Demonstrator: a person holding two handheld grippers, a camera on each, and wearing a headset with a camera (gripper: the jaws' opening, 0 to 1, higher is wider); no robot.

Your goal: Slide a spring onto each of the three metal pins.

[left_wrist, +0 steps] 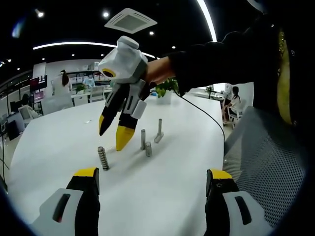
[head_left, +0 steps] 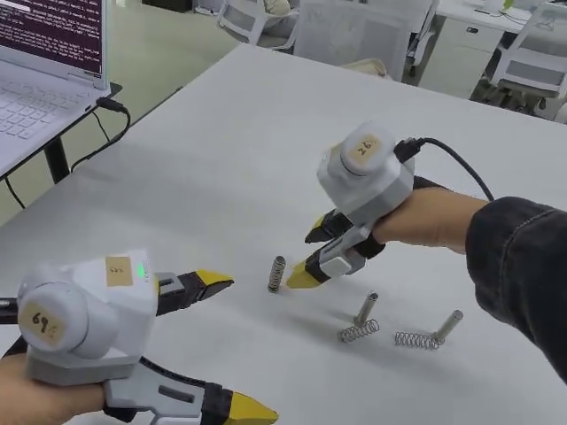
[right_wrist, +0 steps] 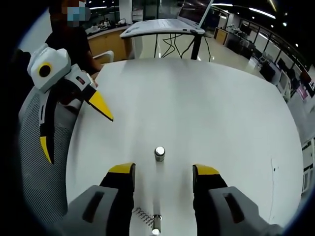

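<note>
The head view looked forward and down over the desk point(head_left: 221, 133), close above the left claw point(head_left: 246, 347). The left gripper view sat low, facing across the desk at the right claw point(left_wrist: 111, 138). The right gripper view looked steeply down. All three shared the upright sprung pin point(head_left: 277, 274).

- 3 metal pins point(head_left: 366, 307): 2 bare, 1 inside a spring
- 3 springs point(head_left: 358, 332): 1 on a pin, 2 lying loose
- 2 grippers: left gripper point(head_left: 246, 347), right gripper point(head_left: 303, 259)
- 1 laptop point(head_left: 35, 80)
- 1 table point(head_left: 221, 159)
</note>
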